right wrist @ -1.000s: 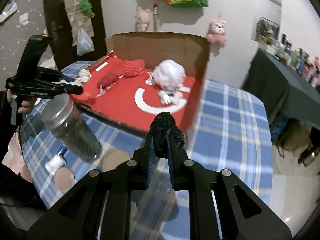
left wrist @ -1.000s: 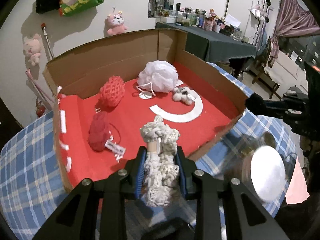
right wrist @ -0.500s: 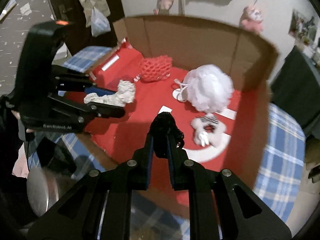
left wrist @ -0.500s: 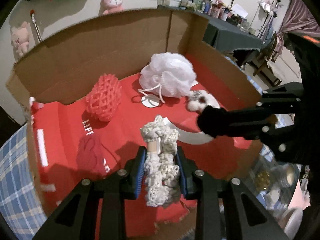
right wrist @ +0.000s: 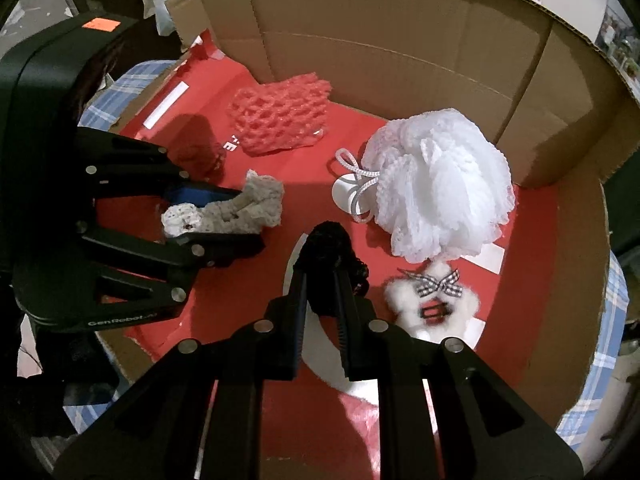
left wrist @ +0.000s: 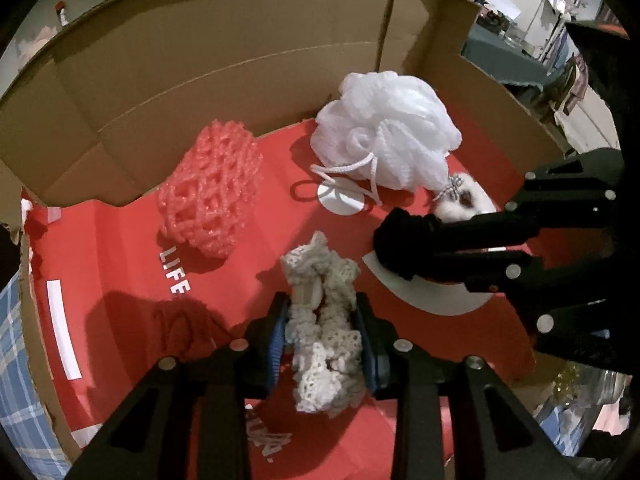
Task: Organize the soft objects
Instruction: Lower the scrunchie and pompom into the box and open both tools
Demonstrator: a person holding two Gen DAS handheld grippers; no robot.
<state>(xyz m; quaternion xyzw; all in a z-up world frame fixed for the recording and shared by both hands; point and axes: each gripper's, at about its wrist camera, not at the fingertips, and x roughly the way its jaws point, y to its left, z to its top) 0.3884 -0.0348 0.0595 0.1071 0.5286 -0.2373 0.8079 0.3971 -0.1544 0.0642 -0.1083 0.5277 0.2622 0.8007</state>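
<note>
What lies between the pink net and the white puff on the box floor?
Only bare red floor separates the pink net from the white puff. The puff's cord loop lies beside the puff. The right wrist view shows this.

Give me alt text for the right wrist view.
The right gripper clamps a black scrunchie over a red-floored cardboard box. Beside it the left gripper grips a cream lace scrunchie.
</note>
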